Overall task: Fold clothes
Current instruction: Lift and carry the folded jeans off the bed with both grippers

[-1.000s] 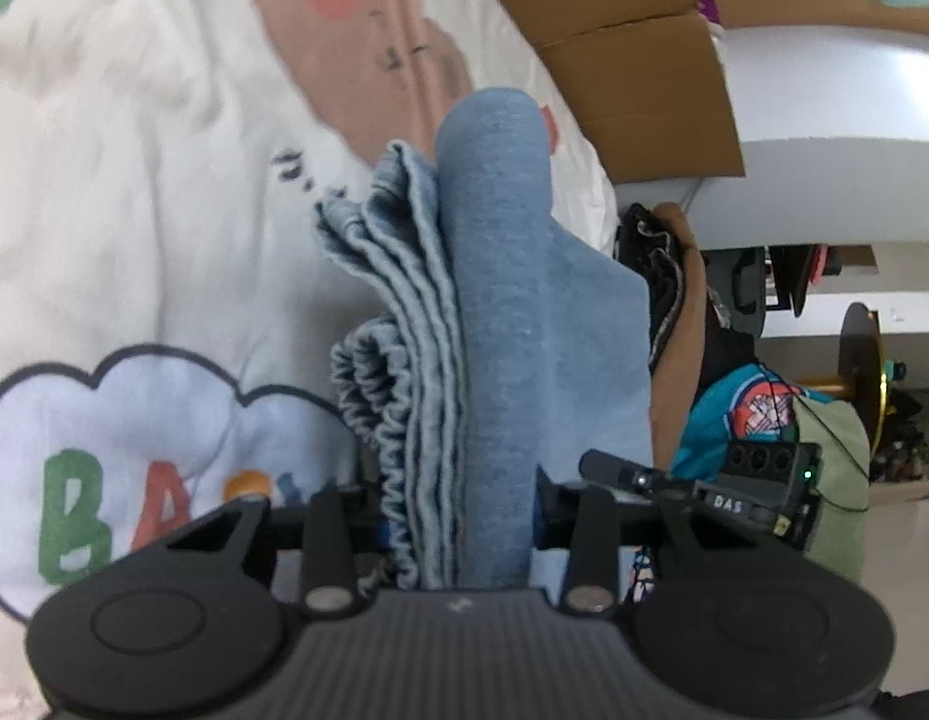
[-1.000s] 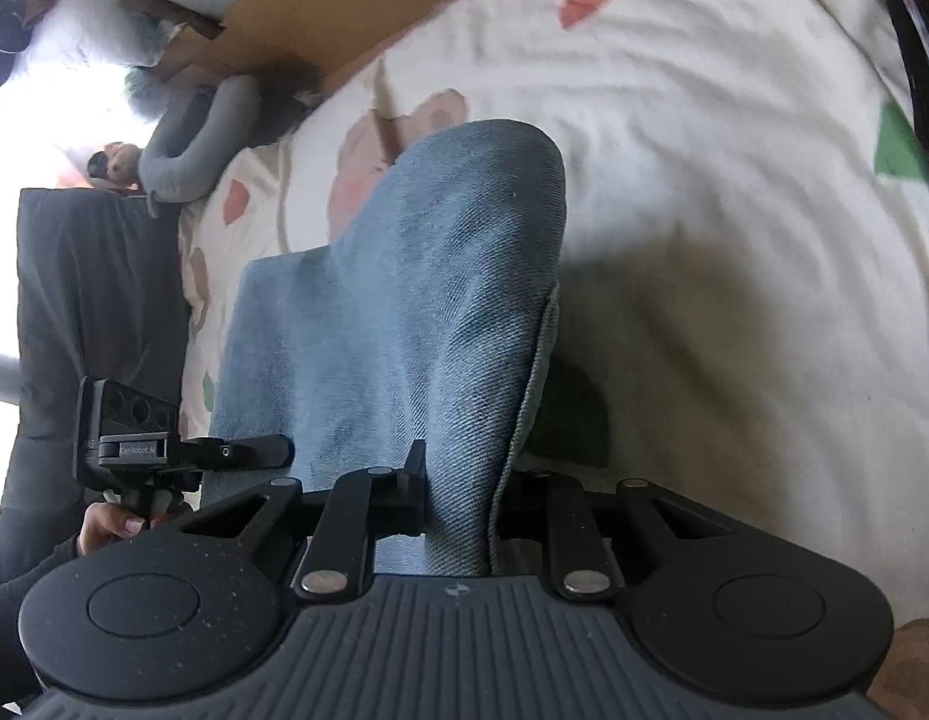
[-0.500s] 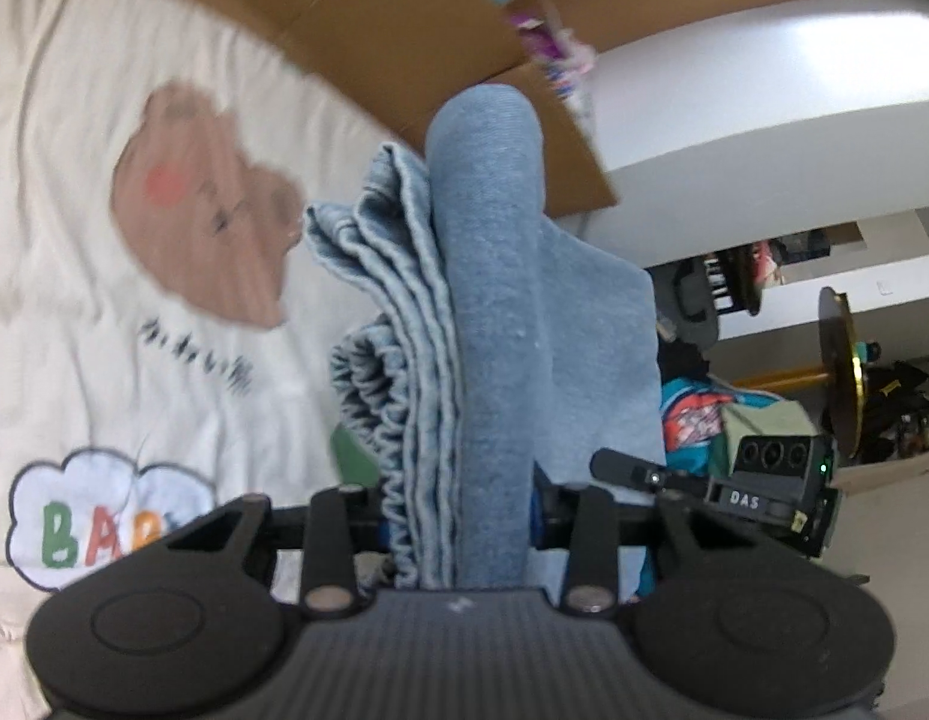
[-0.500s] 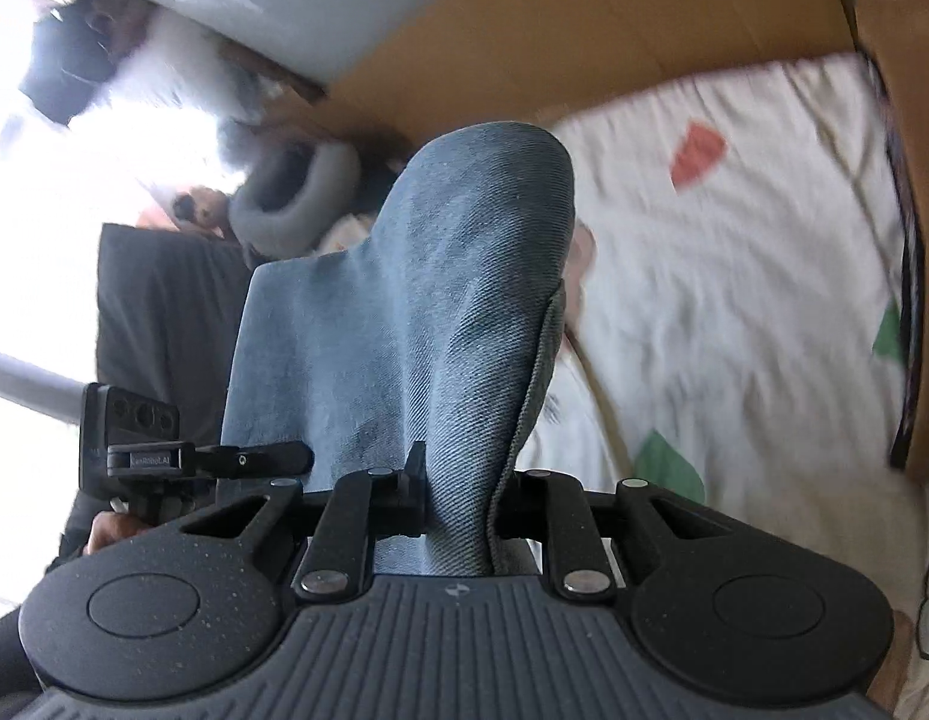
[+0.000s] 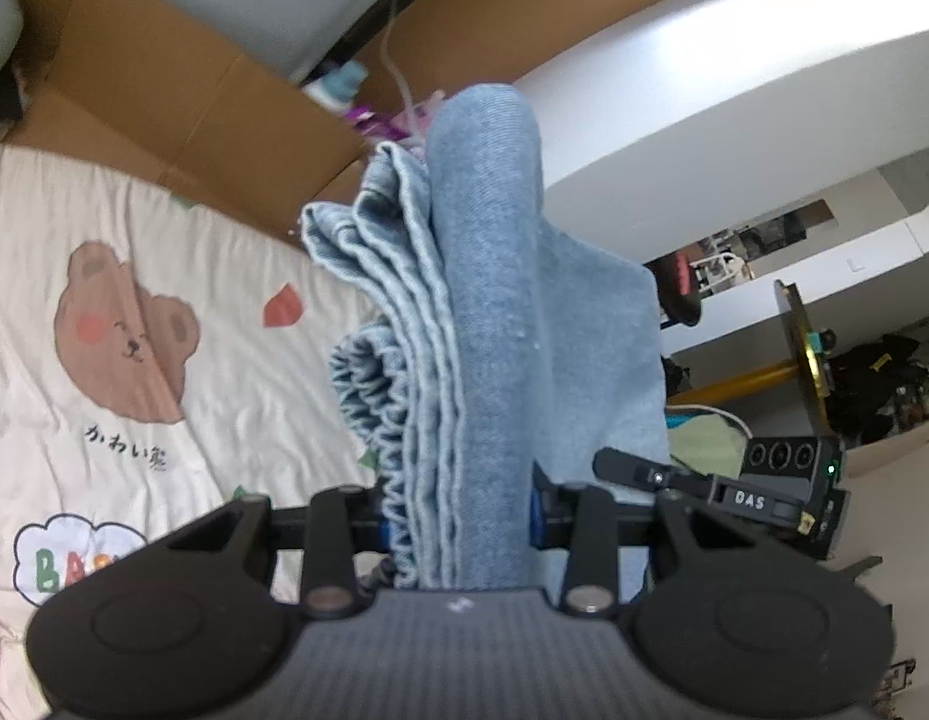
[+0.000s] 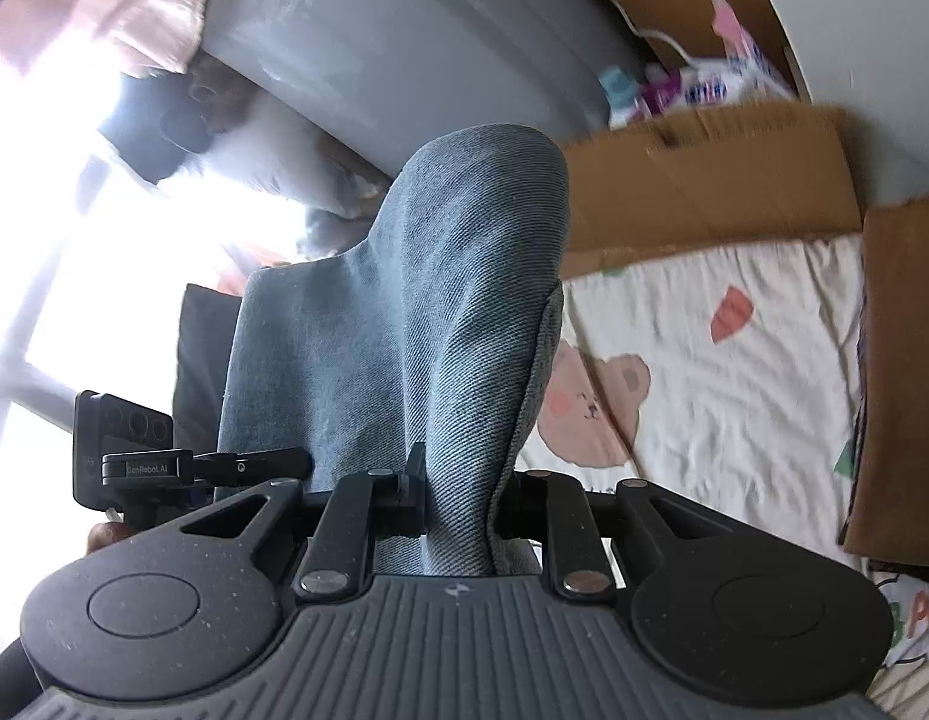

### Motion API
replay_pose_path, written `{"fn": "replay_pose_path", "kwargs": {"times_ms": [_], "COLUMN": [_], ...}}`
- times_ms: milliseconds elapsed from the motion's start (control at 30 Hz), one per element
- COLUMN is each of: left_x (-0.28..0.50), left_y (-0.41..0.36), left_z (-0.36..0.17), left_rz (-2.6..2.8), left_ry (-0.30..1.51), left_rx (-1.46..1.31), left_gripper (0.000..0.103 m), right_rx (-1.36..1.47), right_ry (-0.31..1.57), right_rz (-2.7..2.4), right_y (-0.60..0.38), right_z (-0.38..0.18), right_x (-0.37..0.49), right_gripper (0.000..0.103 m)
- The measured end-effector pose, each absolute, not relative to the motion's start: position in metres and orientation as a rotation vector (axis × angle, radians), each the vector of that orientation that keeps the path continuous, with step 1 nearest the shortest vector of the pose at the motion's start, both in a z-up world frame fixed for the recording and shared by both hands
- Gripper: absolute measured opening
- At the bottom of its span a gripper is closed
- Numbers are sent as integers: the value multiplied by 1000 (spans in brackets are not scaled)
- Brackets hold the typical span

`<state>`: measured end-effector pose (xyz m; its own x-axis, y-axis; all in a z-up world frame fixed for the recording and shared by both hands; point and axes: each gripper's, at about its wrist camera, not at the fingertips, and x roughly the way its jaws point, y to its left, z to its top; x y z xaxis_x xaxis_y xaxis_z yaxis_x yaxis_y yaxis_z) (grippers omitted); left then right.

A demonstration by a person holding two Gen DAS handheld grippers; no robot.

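Observation:
A light blue denim garment (image 5: 488,324) is bunched between the jaws of my left gripper (image 5: 464,528), which is shut on it; hemmed layers and an elastic waistband fan out to its left. In the right wrist view the same denim garment (image 6: 440,324) stands up as a thick fold, with my right gripper (image 6: 458,504) shut on it. The garment hangs lifted above a cream bed sheet (image 5: 134,312) printed with bears. Each camera shows the other gripper's body at the garment's far edge.
Brown cardboard (image 5: 164,102) lines the far edge of the bed, with another cardboard panel (image 6: 896,384) on the right. A white wall or ledge (image 5: 734,78) and room clutter lie beyond. A bright window (image 6: 74,240) glares on the left.
Both grippers have tilted upward with the denim still held. The views swung from the bed sheet toward the cardboard, wall and window; the sheet now lies lower and farther away.

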<state>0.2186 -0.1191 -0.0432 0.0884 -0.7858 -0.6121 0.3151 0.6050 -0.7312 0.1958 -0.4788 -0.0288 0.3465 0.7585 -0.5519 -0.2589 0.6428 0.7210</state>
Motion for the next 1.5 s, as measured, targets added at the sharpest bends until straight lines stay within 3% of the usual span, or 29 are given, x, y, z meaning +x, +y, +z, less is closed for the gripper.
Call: {"fn": "replay_pose_path", "kwargs": {"times_ms": [433, 900, 1233, 1500], "left_x": [190, 172, 179, 199], "left_y": [-137, -214, -282, -335], "left_z": [43, 100, 89, 40], "left_rz": [-894, -989, -1036, -1091], "left_ry": [1133, 1099, 1108, 1097], "left_rx": [-460, -434, -446, -469], "left_gripper": [40, 40, 40, 40], "right_rx": [536, 478, 417, 425], "right_ry": [931, 839, 818, 816], "right_rz": [720, 594, 512, 439], "right_y": [-507, -571, -631, -678], "right_z": [75, 158, 163, 126], "right_x": [168, 133, 141, 167], "right_gripper": [19, 19, 19, 19]}}
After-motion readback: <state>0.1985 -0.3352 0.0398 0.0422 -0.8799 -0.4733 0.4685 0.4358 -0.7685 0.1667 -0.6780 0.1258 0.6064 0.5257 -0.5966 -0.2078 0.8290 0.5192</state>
